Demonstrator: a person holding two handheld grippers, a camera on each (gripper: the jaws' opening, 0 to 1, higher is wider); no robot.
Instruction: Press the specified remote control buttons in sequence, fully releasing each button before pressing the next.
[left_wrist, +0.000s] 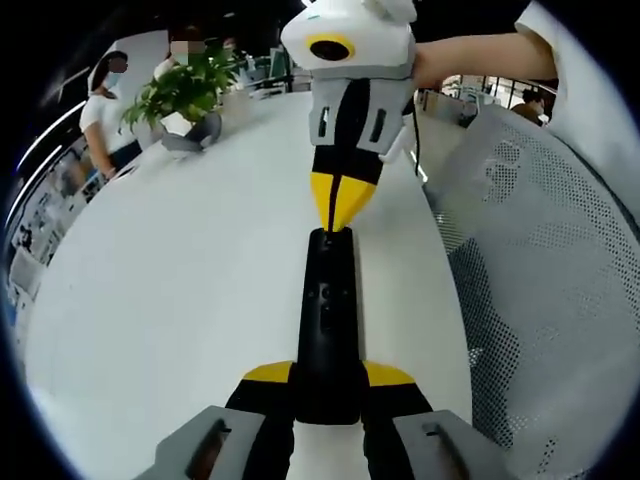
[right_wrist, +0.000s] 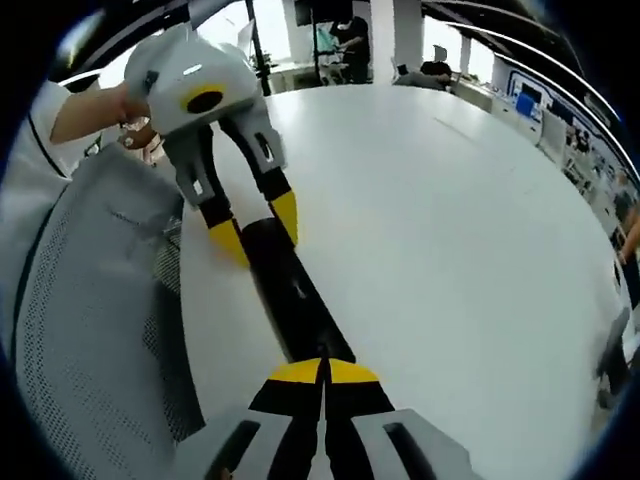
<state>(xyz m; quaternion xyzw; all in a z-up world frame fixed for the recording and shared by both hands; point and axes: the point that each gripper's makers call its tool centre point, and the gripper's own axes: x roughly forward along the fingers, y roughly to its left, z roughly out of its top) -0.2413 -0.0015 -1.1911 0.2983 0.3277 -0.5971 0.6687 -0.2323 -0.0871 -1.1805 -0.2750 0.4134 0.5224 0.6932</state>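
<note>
A long black remote control (left_wrist: 327, 310) lies lengthwise on the white table (left_wrist: 180, 300). My left gripper (left_wrist: 328, 374) is shut on its near end, one yellow-tipped jaw on each side. In the right gripper view the same left gripper (right_wrist: 258, 225) clamps the far end of the remote (right_wrist: 295, 295). My right gripper (right_wrist: 322, 372) is shut, its yellow tips pressed together and resting down on the end of the remote nearest it. In the left gripper view the right gripper (left_wrist: 340, 205) reaches in from above, its closed point touching the remote's far end near the top buttons.
A grey mesh office chair (left_wrist: 540, 260) stands against the table edge beside the remote, also in the right gripper view as the chair (right_wrist: 90, 320). A potted plant (left_wrist: 185, 88) sits at the far end, with a person (left_wrist: 105, 100) beyond. A person's arm (left_wrist: 480, 60) holds the right gripper.
</note>
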